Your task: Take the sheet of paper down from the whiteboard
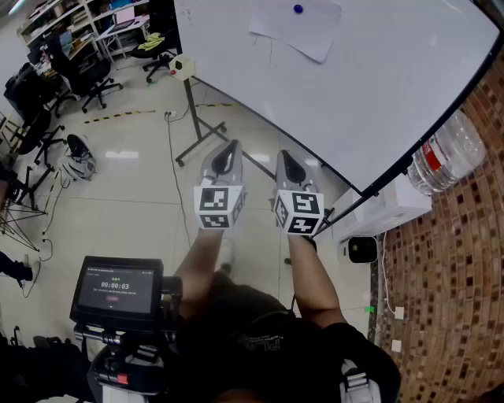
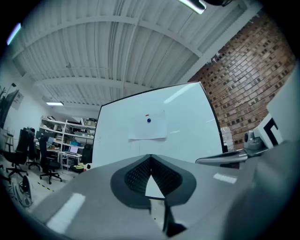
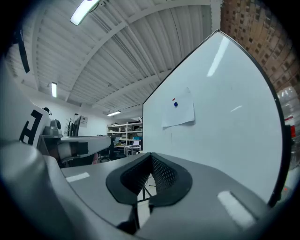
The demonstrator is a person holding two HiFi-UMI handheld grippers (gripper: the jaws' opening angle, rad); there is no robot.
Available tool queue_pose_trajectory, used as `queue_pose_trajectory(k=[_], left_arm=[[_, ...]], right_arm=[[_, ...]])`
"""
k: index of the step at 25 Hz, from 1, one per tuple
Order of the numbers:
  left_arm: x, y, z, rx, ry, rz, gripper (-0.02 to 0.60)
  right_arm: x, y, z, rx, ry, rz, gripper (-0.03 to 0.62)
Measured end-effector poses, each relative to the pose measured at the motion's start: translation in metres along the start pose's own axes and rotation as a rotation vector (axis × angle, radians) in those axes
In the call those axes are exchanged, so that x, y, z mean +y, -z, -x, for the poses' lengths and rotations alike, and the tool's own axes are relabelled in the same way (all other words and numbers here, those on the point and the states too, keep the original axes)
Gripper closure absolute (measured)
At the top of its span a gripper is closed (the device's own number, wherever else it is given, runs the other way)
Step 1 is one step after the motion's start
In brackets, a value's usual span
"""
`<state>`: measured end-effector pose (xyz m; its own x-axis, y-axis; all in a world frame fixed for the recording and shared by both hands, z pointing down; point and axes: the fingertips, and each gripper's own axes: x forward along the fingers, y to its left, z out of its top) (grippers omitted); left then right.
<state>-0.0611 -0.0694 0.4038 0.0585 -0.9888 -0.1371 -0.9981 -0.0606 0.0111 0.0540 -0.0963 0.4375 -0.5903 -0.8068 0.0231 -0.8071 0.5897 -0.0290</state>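
A white sheet of paper [image 1: 298, 27] hangs on the whiteboard [image 1: 378, 86], pinned near its top by a blue round magnet [image 1: 298, 9]. The paper [image 2: 148, 125] sits mid-board in the left gripper view, and the paper [image 3: 178, 113] shows with its magnet [image 3: 176, 104] in the right gripper view. My left gripper [image 1: 226, 154] and right gripper [image 1: 287, 162] are side by side, well short of the board and below the sheet. Both are shut with nothing between the jaws, and both point roughly level at the board.
The whiteboard stands on a metal leg frame [image 1: 197, 130] over a tiled floor. A brick wall [image 1: 457, 283] and a water bottle [image 1: 445, 153] lie to the right. Office chairs [image 1: 83, 75] and shelves fill the far left. A small screen [image 1: 116, 290] sits near my body.
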Motion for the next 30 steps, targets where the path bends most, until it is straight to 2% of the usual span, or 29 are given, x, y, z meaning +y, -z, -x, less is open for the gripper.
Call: queue_pose_trajectory(k=[4,9,14,20,24,28,30], left_arm=[[0.006,-0.002,-0.016,-0.006,0.046,-0.005,0.58],[0.035,0.002,-0.093,-0.004,0.107,0.01,0.58],[0.039,-0.01,-0.153,-0.028,0.209,0.028,0.58],[0.039,-0.045,-0.216,-0.131,0.345,0.004,0.58],[0.022,-0.073,-0.244,-0.215,0.435,-0.049,0.58],[0.017,-0.093,-0.273,-0.254,0.466,-0.084,0.575],[0.016,-0.1,-0.289,-0.258,0.462,-0.109,0.505]], right_arm=[[-0.003,-0.004,-0.015,-0.001,0.036,0.008,0.582],[-0.023,-0.009,-0.089,0.009,0.082,0.001,0.582],[-0.047,-0.025,-0.139,-0.006,0.15,-0.013,0.582],[-0.07,-0.043,-0.184,-0.037,0.228,-0.02,0.582],[-0.086,-0.063,-0.188,-0.08,0.28,-0.019,0.582],[-0.095,-0.083,-0.19,-0.107,0.258,-0.02,0.58],[-0.101,-0.094,-0.19,-0.116,0.241,-0.021,0.579]])
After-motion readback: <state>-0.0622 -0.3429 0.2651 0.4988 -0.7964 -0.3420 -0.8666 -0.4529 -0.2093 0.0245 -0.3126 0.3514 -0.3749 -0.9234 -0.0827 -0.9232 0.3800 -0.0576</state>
